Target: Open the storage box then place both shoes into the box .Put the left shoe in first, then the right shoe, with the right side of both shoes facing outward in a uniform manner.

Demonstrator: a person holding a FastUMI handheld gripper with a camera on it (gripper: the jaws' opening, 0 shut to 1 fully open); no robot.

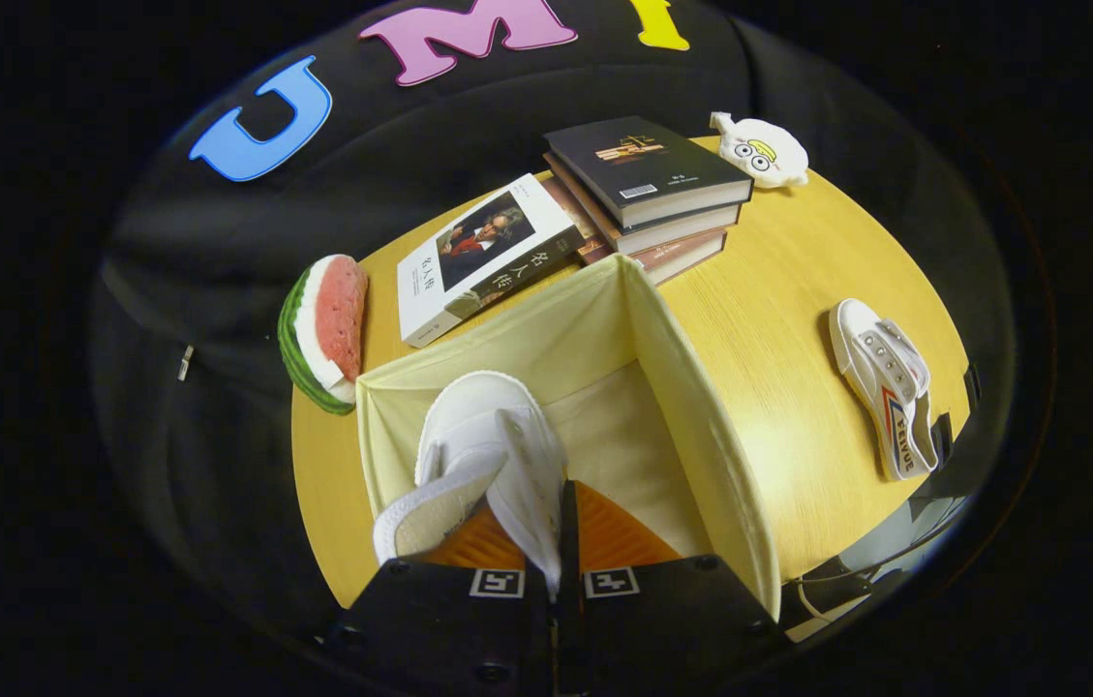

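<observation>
My gripper (554, 542) is shut on a white canvas shoe (488, 455), both fingers pinching its upper edge. The shoe hangs over the open cream fabric storage box (691, 407), toe pointing into the box's left half. The box's inside floor shows to the right of the shoe. The second white shoe (880, 382), with red and blue side stripes, lies on its side on the yellow round table (798, 290), to the right of the box and well apart from my fingers.
Beyond the box lie a white-covered book (483, 257) and a stack of three books (652, 189). A watermelon-slice toy (325, 329) sits left of the box at the table's edge. A white plush toy (761, 150) rests at the far side.
</observation>
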